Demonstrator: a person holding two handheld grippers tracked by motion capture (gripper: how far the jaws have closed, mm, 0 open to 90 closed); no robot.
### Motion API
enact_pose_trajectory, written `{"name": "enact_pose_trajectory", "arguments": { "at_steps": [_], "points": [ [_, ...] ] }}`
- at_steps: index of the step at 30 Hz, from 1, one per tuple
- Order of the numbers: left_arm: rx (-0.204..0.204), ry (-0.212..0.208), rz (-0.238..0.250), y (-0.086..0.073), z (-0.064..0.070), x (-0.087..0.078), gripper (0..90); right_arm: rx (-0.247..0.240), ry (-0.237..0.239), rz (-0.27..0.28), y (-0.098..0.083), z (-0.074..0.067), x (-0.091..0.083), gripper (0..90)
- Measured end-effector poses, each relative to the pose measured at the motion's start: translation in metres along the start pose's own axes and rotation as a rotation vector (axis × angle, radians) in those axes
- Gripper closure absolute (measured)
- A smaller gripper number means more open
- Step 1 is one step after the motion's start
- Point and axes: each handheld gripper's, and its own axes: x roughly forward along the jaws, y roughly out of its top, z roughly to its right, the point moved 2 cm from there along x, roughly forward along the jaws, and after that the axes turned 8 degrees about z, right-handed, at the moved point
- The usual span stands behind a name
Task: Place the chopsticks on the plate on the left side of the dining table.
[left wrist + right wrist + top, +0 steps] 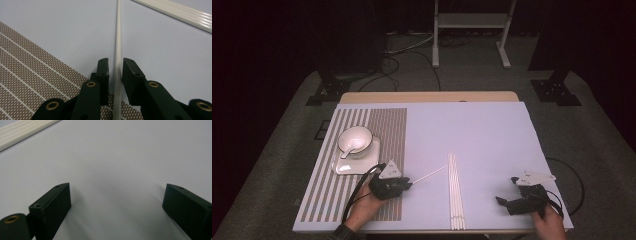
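A thin white stick (430, 174) lies slanted on the pale blue table (482, 130), one end near a row of like white sticks (455, 192). My left gripper (410, 183) is down at its near end. In the left gripper view the stick (118, 37) runs between the jaws of that gripper (115, 60); the right pad is against it and a thin gap shows at the left pad. My right gripper (508, 191) rests low at the table's front right, its jaws (117, 187) wide apart over bare table with nothing between them.
A white bowl (355, 139) with a spoon in it stands on a square white plate (346, 168), on a brown striped placemat (382, 125) at the left. The row of sticks (175, 12) (22, 131) lies between the two grippers. A metal stand (472, 22) is beyond the table.
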Motion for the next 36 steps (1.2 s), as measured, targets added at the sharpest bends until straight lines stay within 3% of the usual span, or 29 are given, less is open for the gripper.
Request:
{"name": "enact_pose_trajectory", "arguments": {
  "at_steps": [14,21,36],
  "points": [
    [-0.004,0.010,0.021,-0.0028,0.0000,-0.0003,82.0,0.001,0.000,0.000,0.0000,-0.0001,0.0000,6.7],
    [-0.025,-0.003,0.037,-0.0042,-0.0018,-0.0004,83.9,-0.001,0.000,0.000,0.0000,0.0000,0.0000,6.7],
    [-0.026,0.008,0.027,-0.0035,-0.0004,-0.0013,84.8,0.001,0.000,0.000,0.0000,-0.0001,0.0000,6.7]
  ]
}}
